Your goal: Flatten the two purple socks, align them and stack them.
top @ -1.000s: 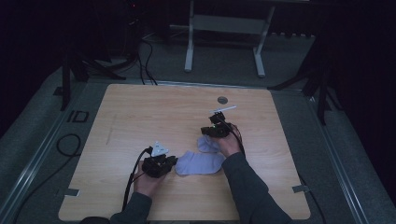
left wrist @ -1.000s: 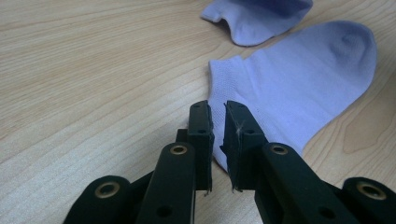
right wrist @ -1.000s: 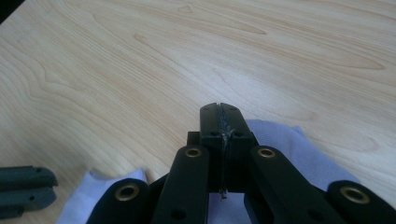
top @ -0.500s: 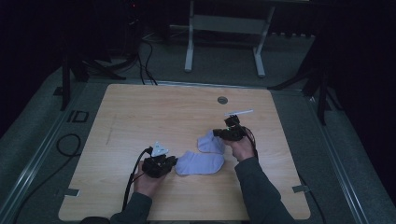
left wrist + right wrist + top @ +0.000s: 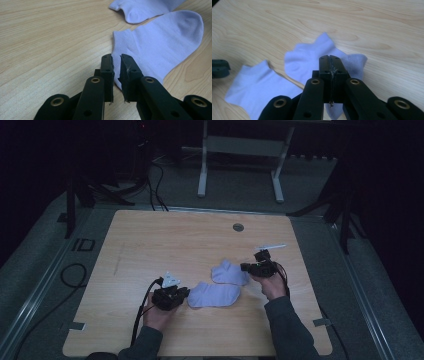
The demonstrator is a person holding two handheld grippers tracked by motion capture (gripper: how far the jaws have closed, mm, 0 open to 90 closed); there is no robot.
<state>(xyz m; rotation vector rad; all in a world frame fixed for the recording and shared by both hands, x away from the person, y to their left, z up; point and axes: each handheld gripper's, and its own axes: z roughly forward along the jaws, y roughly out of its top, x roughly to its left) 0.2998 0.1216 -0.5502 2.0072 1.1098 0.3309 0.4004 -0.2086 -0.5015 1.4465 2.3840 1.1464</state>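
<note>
Since a second ago the right tool (image 5: 246, 266), jaws pressed together on the far sock's (image 5: 227, 272) toe, has swung rightward dragging it, while the left tool (image 5: 116, 65), narrowly parted, straddles the near sock's (image 5: 216, 294) cuff on the worktop (image 5: 150, 240), suggesting pairing.

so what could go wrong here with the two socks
The left tool has its jaws only slightly apart at the near sock cuff edge; closing there may catch just a thin bit of fabric and slip off. The right tool, jaws together on the far sock, could drag it over the near one if pulled.
</note>
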